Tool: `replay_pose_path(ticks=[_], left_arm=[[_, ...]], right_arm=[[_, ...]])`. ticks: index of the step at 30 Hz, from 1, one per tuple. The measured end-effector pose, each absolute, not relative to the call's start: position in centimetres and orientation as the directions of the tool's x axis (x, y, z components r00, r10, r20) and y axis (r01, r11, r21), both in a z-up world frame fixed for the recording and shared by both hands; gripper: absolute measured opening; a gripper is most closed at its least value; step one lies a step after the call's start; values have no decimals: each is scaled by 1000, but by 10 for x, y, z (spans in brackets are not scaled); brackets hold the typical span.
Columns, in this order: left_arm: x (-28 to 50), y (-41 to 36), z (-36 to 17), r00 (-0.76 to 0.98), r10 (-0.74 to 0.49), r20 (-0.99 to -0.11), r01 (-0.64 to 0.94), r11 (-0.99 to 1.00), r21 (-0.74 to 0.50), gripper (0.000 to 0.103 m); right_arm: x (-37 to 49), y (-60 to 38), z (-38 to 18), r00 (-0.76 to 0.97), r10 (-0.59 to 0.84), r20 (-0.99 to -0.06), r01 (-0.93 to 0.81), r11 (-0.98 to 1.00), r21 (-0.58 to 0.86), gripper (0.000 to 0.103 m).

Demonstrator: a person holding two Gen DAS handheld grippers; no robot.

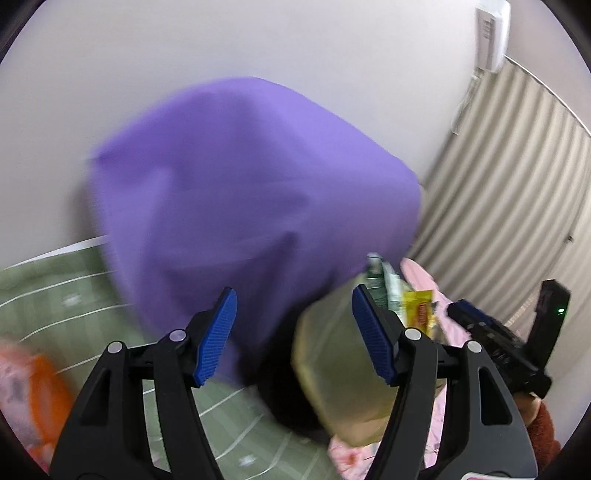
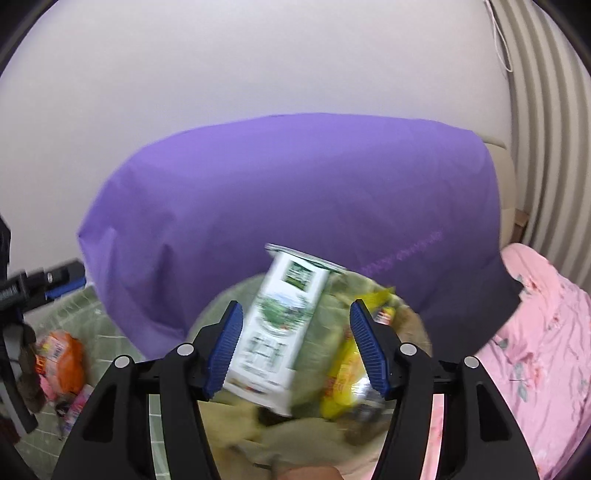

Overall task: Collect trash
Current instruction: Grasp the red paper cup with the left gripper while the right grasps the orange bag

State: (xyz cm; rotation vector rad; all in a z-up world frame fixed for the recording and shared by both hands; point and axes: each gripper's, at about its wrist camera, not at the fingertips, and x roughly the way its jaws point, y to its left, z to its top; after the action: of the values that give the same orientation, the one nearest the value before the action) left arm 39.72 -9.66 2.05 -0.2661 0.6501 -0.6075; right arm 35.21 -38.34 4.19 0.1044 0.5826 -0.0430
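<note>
- We count two grippers: the left gripper [image 1: 293, 336] stands with its jaws spread and nothing between the blue pads; the right gripper [image 2: 295, 347] is open as well, its pads clear of the carton below.
- One white and green carton [image 2: 277, 328] sits tilted in the mouth of one olive bag [image 2: 295, 446], seen between the right gripper's fingers [image 2: 225, 347] but not pinched by them.
- One yellow wrapper [image 2: 343, 373] lies in the same bag, just beside the carton on its right; in the left view the carton's top and the wrapper poke out of the bag, past the left gripper's right finger.
- One orange packet [image 2: 62, 354] lies on the green checked sheet [image 2: 92, 321], well apart from the bag on its left; smaller pink scraps [image 2: 75, 406] lie near it, too blurred for us to count.
- One big purple cushion [image 2: 295, 206] leans against the pale wall [image 2: 258, 66] behind the bag and fills the middle of both views, hiding the sheet behind it.
- One pink flowered blanket [image 2: 543, 332] bunches on the right, beside the bag.
- A ribbed curtain [image 1: 517, 184] hangs at the far right, with one white box [image 1: 493, 33] mounted on the wall above it.
- The left view is smeared with motion blur, so finer print on the trash is unreadable.
</note>
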Motion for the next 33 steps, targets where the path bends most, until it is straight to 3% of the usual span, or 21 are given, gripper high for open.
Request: replay_pose_path(ticks=[9, 14, 17, 22, 27, 33], left_arm=[[351, 44, -4, 754, -354, -553, 206, 927, -313, 62], [327, 115, -18, 792, -200, -577, 31, 957, -289, 62], [309, 164, -31, 801, -104, -590, -78, 958, -275, 62], [294, 240, -54, 786, 23, -617, -272, 911, -312, 62], [313, 285, -80, 769, 54, -637, -404, 813, -419, 62], [363, 304, -111, 697, 160, -699, -537, 762, -361, 62]], right_arm=[[350, -283, 28, 802, 153, -578, -112, 988, 105, 58], [353, -228, 27, 776, 304, -554, -279, 951, 130, 72], [358, -192, 19, 715, 383, -585, -375, 916, 141, 72], [361, -135, -1, 654, 402, -641, -462, 883, 83, 72], [371, -95, -30, 592, 412, -692, -483, 869, 104, 72], [367, -72, -55, 570, 364, -737, -500, 865, 40, 72]])
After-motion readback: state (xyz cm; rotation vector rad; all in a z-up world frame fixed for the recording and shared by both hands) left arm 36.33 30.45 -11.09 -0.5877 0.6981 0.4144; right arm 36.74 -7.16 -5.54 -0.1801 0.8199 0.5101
